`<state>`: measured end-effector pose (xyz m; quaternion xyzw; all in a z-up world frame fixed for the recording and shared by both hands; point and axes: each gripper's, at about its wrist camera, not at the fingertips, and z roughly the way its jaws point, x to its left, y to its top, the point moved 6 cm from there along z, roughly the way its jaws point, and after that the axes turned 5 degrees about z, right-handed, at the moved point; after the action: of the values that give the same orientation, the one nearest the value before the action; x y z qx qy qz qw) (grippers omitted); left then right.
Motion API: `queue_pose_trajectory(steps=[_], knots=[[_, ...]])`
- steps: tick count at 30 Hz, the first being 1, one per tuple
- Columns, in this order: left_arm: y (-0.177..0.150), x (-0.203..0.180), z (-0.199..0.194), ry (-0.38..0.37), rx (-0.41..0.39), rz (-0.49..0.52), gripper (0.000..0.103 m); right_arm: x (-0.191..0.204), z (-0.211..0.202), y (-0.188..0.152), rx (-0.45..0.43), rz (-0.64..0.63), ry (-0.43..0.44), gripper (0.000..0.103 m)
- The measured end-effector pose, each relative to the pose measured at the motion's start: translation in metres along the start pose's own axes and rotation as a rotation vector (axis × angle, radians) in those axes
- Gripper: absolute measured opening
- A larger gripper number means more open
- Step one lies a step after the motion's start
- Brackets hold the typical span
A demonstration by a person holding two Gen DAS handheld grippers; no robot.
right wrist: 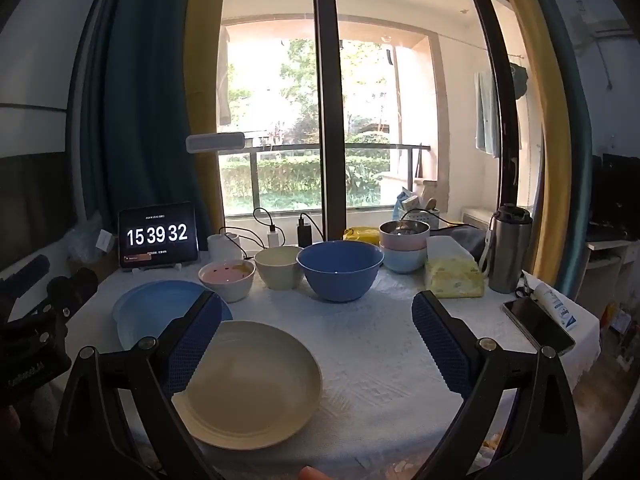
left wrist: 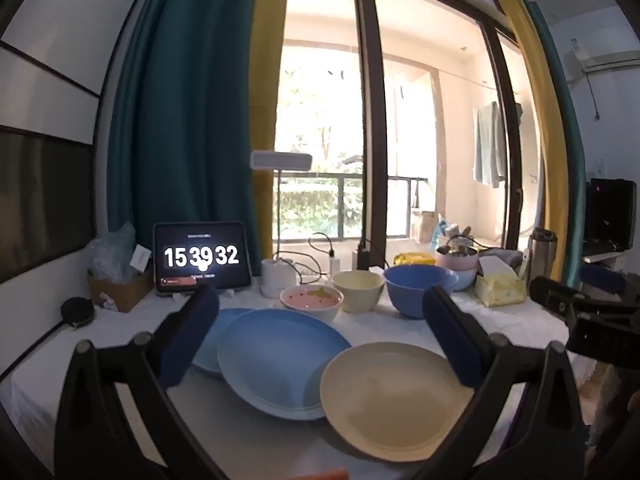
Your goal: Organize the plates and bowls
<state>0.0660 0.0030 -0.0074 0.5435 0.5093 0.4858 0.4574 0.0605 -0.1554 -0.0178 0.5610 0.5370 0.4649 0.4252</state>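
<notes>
- Plates and bowls sit loose on the white-clothed table (right wrist: 380, 344), none stacked by me yet; I judge this the opening step, before any pick.
- My left gripper (left wrist: 320, 332) hangs above the near edge with its jaws spread as wide as they go, nothing between the pads.
- My right gripper (right wrist: 316, 340) is the same: jaws fully apart, holding nothing.
- Nearest me lies the cream plate (right wrist: 252, 384), flat on the cloth; its far left edge overlaps the blue plates (left wrist: 280, 360), two of them, one lapped over the other.
- Behind them runs a row: pink bowl (right wrist: 227, 278) with some residue inside, cream bowl (right wrist: 279, 266), big blue bowl (right wrist: 339, 270).
- Further right, a small stack of bowls (right wrist: 404, 246) already stands beside a tissue pack (right wrist: 454, 276).
- Next move, as I see it: bring one gripper low to the cream plate's rim and close on the edge, since a flat plate gives the pads little to bite on.
- Readable writing: the tablet (right wrist: 158, 236) shows "15 39 32" in large white digits; the small lines on it are too fine to read.
- A tube (right wrist: 558, 306) by a phone (right wrist: 538, 326) carries print I cannot make out.
</notes>
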Motion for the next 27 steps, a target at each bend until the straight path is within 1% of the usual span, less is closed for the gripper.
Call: queue_pose_trajectory(steps=[4, 27], knots=[[-0.0017, 0.0018, 0.0028, 0.011, 0.006, -0.001, 0.102, -0.0009, 0.0005, -0.0014, 0.001, 0.002, 0.003, 0.098], [-0.0052, 0.0057, 0.0014, 0.016, 0.014, -0.008, 0.102, 0.0002, 0.0033, -0.0056, 0.009, 0.014, 0.002, 0.098]])
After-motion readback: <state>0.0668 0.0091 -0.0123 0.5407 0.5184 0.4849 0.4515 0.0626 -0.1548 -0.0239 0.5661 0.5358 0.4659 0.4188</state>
